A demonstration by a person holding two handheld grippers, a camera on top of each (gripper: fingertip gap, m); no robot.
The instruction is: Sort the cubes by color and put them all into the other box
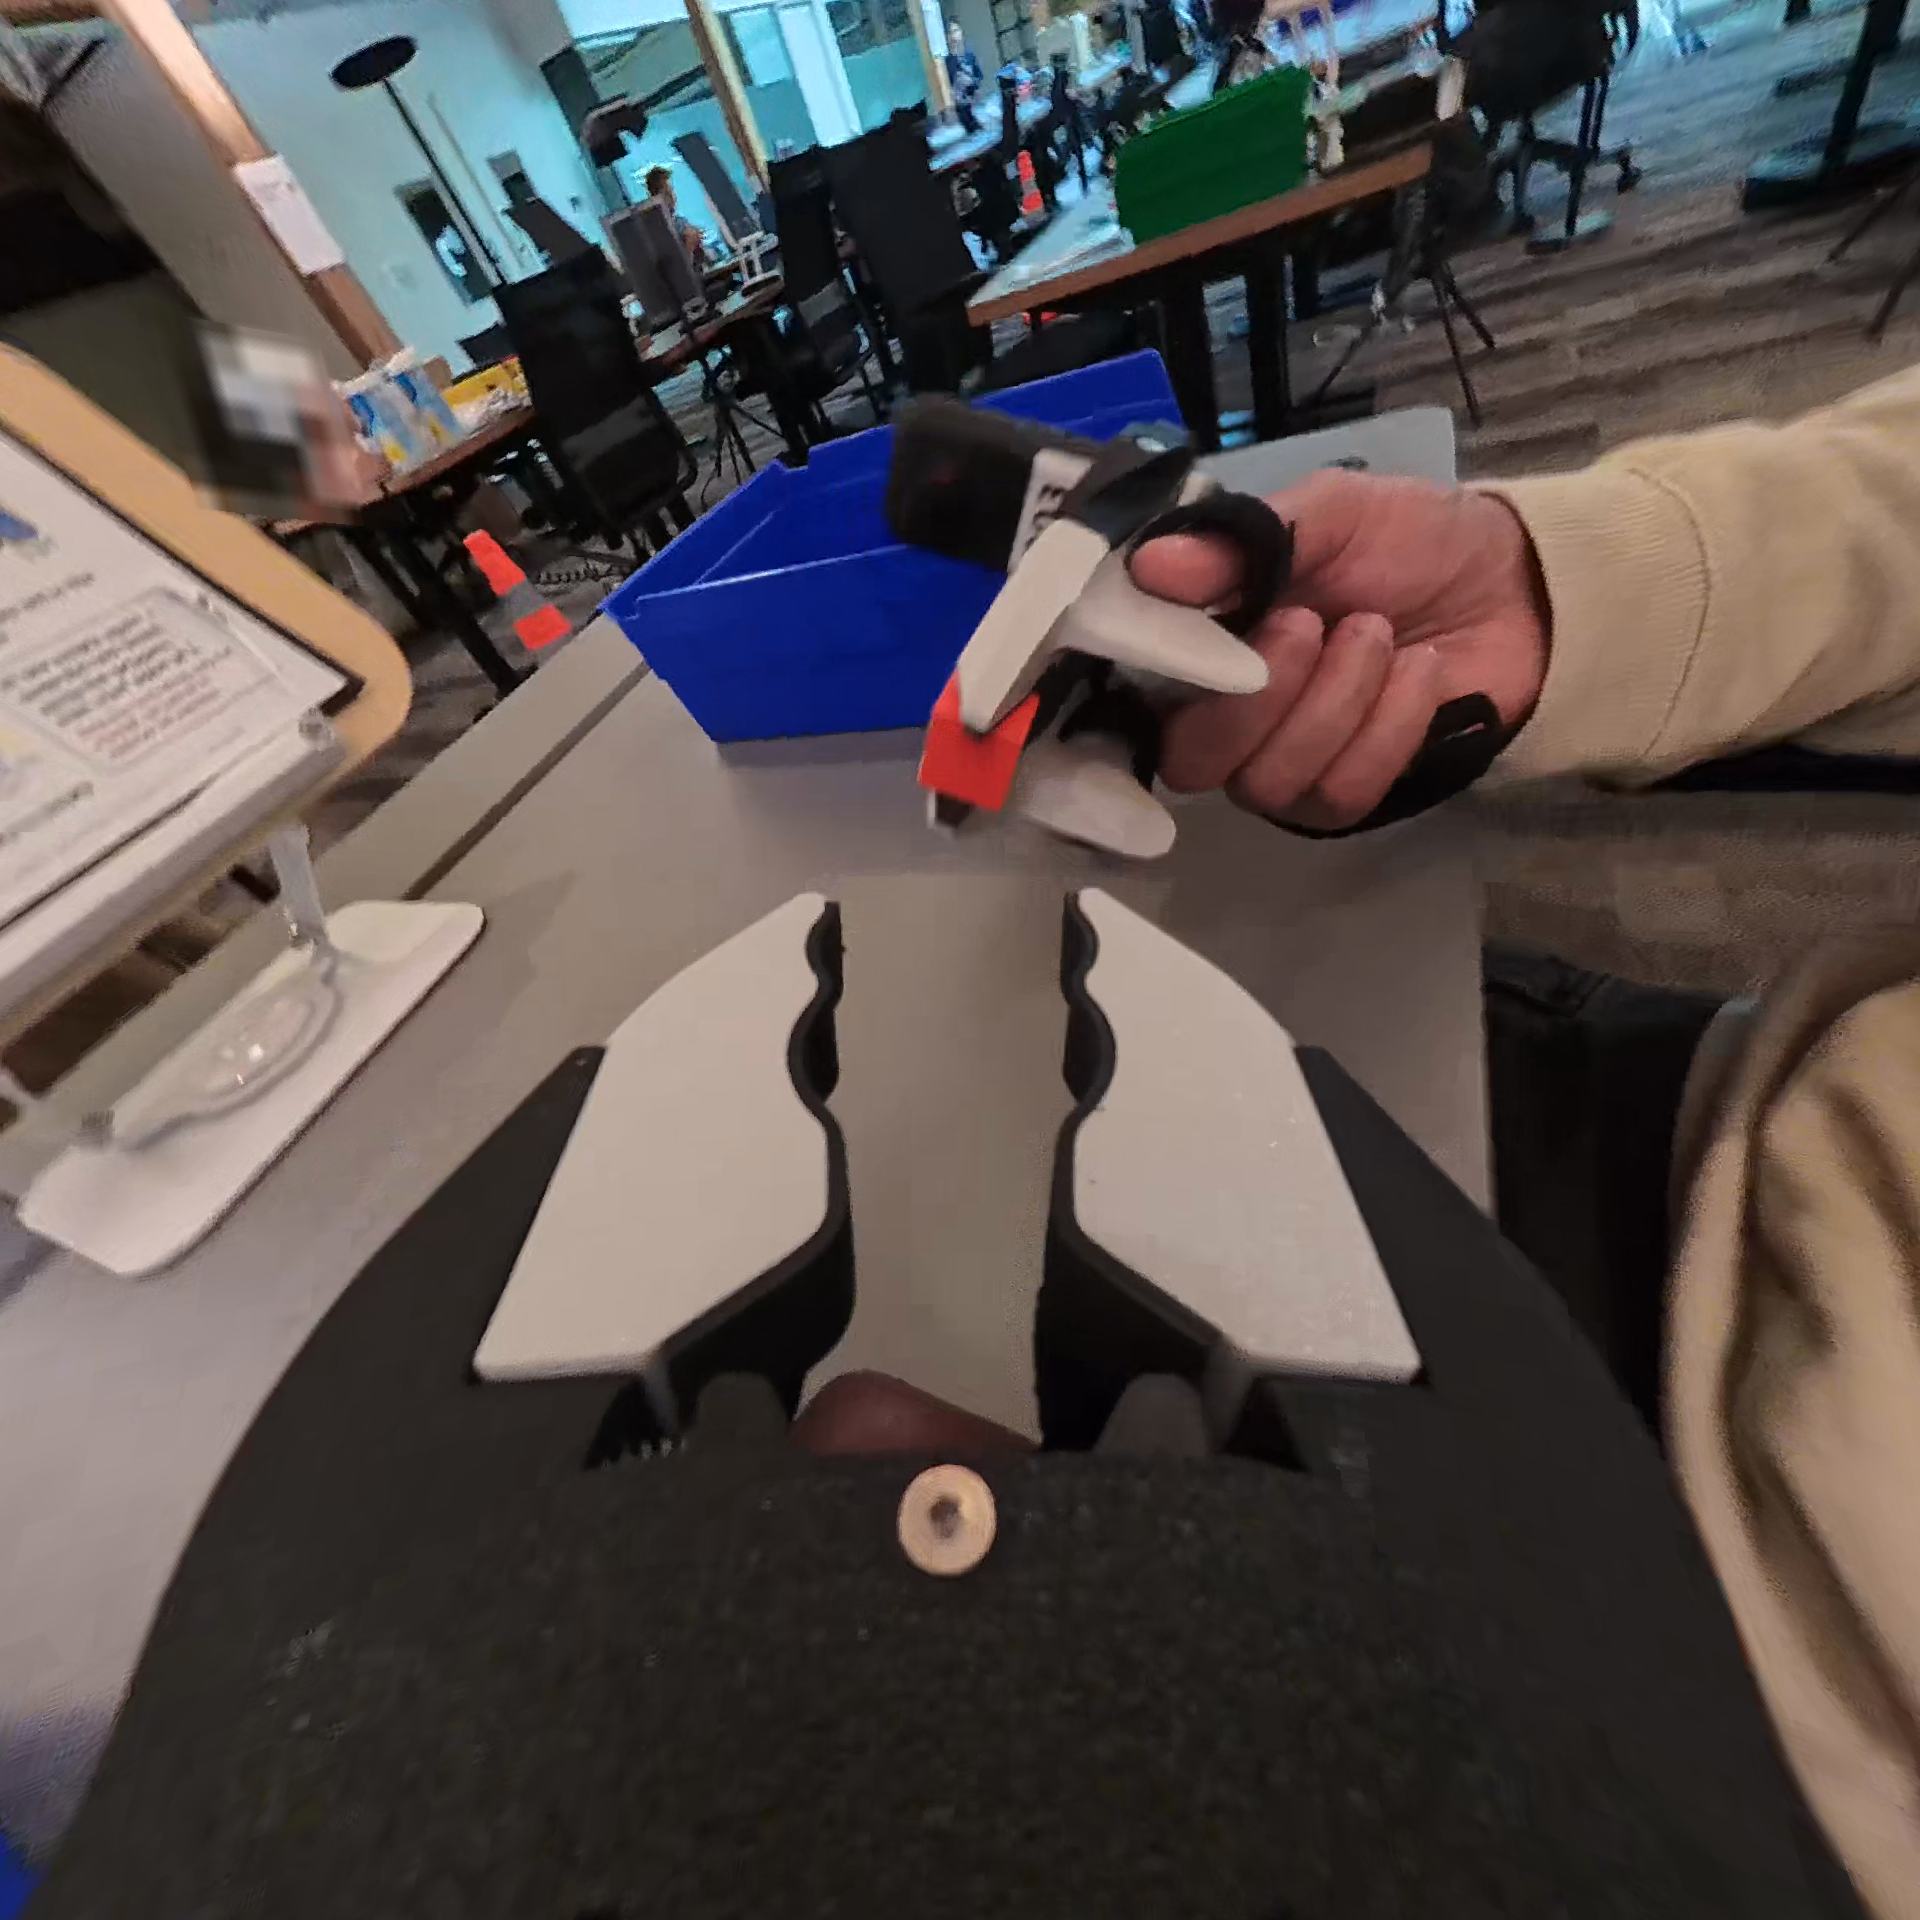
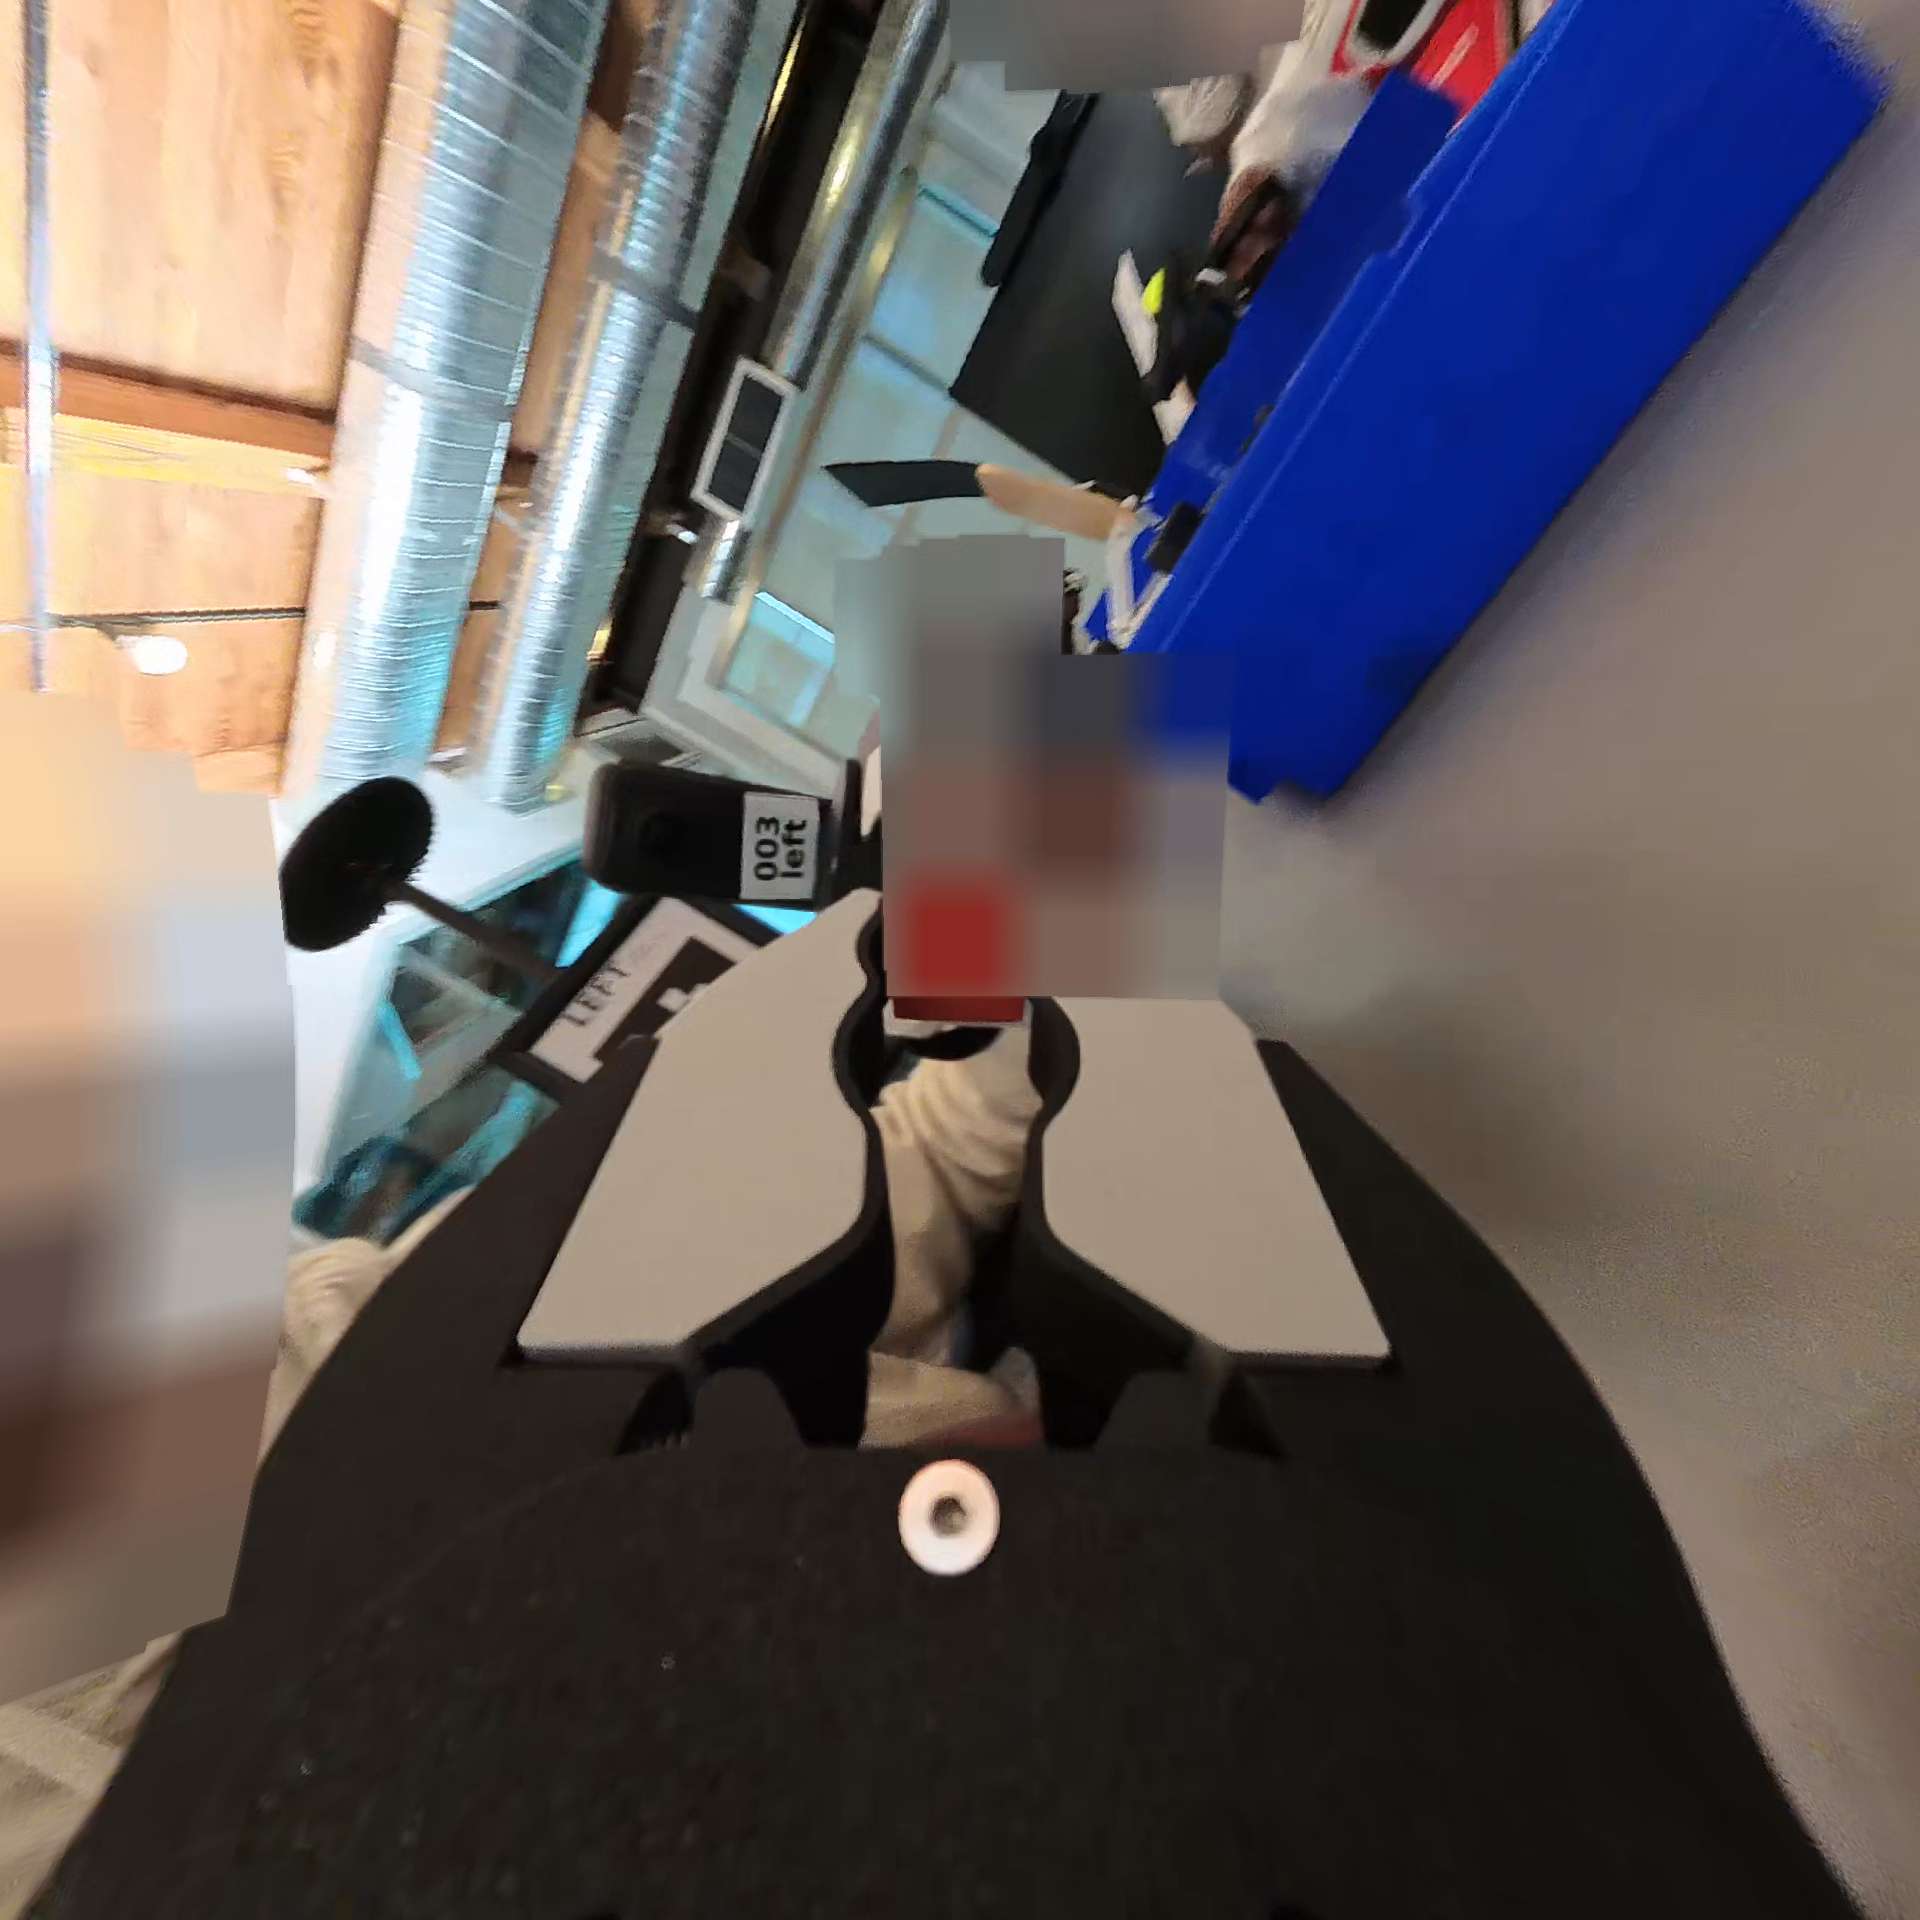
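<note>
My right gripper (image 1: 977, 774) is held in a hand above the grey table (image 1: 644, 831). It is shut on a red cube (image 1: 982, 753), just in front of the blue box (image 1: 790, 623). In the right wrist view, which is rolled sideways, the red cube (image 2: 956, 1008) sits between my right gripper's (image 2: 956, 997) fingertips, mostly under a blurred patch. The blue box (image 2: 1455, 416) lies beyond it. My left gripper (image 1: 951, 909) is open and empty, low over the table, pointing at the right gripper. What lies inside the box is hidden.
A framed sign (image 1: 156, 675) on a clear stand with a white base (image 1: 249, 1081) stands at the table's left. A person's beige sleeve (image 1: 1714, 582) fills the right side. Beyond the table's far edge are orange cones (image 1: 520, 592), chairs and desks. Left and right tips are no more than a few centimetres apart.
</note>
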